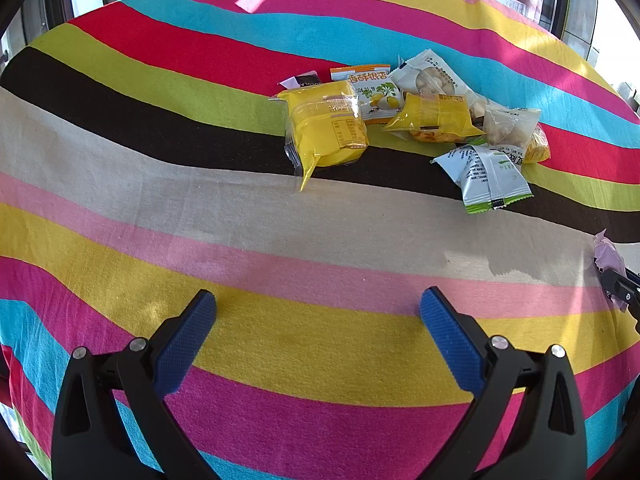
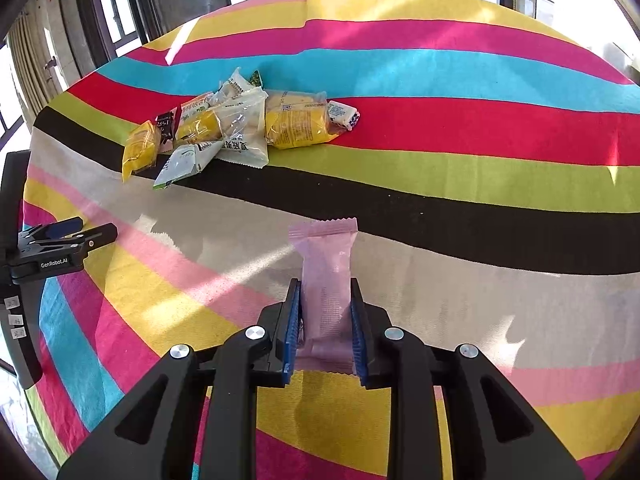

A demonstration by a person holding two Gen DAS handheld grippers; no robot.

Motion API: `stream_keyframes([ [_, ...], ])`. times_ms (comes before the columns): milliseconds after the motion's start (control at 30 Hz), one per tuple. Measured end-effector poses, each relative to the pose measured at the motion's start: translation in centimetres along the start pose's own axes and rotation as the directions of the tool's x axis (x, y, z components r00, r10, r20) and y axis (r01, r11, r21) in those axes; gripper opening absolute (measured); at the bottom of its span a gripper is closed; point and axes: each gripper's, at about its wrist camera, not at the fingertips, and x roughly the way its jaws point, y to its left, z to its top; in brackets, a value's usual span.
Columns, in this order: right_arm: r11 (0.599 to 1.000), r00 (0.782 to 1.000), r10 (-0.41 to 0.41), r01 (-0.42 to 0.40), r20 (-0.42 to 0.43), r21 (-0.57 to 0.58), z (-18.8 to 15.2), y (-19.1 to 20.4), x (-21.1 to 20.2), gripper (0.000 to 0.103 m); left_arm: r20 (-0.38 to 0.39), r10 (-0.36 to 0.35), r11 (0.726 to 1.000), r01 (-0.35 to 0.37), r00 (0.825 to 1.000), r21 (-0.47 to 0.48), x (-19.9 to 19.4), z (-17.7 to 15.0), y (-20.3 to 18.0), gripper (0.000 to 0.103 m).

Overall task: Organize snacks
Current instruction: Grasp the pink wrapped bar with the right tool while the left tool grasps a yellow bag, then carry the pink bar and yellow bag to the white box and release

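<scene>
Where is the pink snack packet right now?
In the right wrist view, the pink snack packet is clamped in the right hand-held gripper, above the beige stripe of the striped tablecloth, apart from the snack pile farther back on the left.

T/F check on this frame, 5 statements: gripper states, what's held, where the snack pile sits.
1. The right gripper is shut on a pink packet. True.
2. The left gripper holds a yellow packet. False: its jaws stand wide open with nothing between them.
3. The snack pile lies on the striped tablecloth, ahead of the left gripper. True.
4. The pink packet lies in the snack pile. False: it is apart from the pile, clamped in the right gripper.
5. The white-and-green packet stands upright, alone. False: it lies flat at the pile's near edge.
</scene>
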Motion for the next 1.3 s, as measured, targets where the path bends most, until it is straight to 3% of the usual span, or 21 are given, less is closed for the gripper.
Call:
stream_keyframes([
  [500,0.999,1.0,0.019,-0.018,0.017,-0.041,-0.6,2.0,-0.9,0.026,-0.009,0.008,1.0,-0.008,1.0,-0.01,-0.1,0.0,-0.1,0.102],
  [567,0.999,1.0,0.014,-0.013,0.025,-0.042,-0.7,2.2,-1.4,0.026,-0.05,-0.015,0.999,0.013,0.999,-0.03,0.0,0.9,0.1,0.102],
  [633,0.999,0.999,0.014,-0.013,0.032,-0.03,-0.7,1.9,-1.9,0.026,0.043,-0.088,0.993,0.091,0.995,-0.08,-1.1,2.3,1.1,0.102],
  [700,1.0,0.999,0.005,-0.004,0.036,-0.023,-0.6,1.6,-2.2,0.026,0.069,-0.082,0.989,0.09,0.994,-0.115,-1.2,4.2,2.0,0.102],
  [867,1.0,0.998,0.004,-0.003,0.055,-0.014,0.1,1.3,-2.9,0.026,0.012,-0.018,0.991,0.02,1.0,-0.134,2.7,9.5,2.4,0.102],
  [900,1.0,0.998,0.006,-0.005,0.058,-0.015,0.2,1.4,-2.9,0.026,0.005,-0.036,0.99,0.036,0.999,-0.135,3.5,10.1,2.3,0.101],
  [933,1.0,0.998,0.007,-0.006,0.061,-0.016,0.3,1.5,-3.0,0.026,-0.001,-0.064,0.989,0.064,0.998,-0.136,4.4,10.6,2.2,0.087],
  [967,1.0,0.998,0.01,-0.009,0.065,-0.019,0.4,1.8,-3.1,0.026,-0.016,-0.072,0.989,0.069,0.997,-0.131,5.0,10.8,1.9,0.049],
  [1067,0.999,0.996,0.012,-0.009,0.085,-0.04,0.5,2.5,-3.4,0.025,-0.006,-0.064,0.991,0.062,0.998,-0.116,4.6,10.0,1.3,0.047],
  [1167,1.0,0.996,0.023,-0.024,0.085,0.012,0.6,1.5,-3.7,0.025,0.063,-0.078,0.991,0.084,0.995,-0.1,1.5,7.5,1.5,0.046],
  [1233,0.996,0.995,0.055,-0.06,0.078,0.065,0.4,0.0,-4.1,0.03,0.128,-0.079,0.991,0.092,0.989,-0.093,-1.6,5.3,2.1,0.046],
  [1267,0.994,0.995,0.06,-0.066,0.074,0.083,0.1,-0.6,-4.2,0.046,0.162,-0.095,0.99,0.11,0.982,-0.091,-3.2,4.0,2.7,0.046],
  [1300,0.994,0.996,0.055,-0.061,0.07,0.087,-0.2,-1.1,-4.3,0.07,0.183,-0.098,0.99,0.115,0.978,-0.085,-4.6,2.6,3.1,0.047],
])
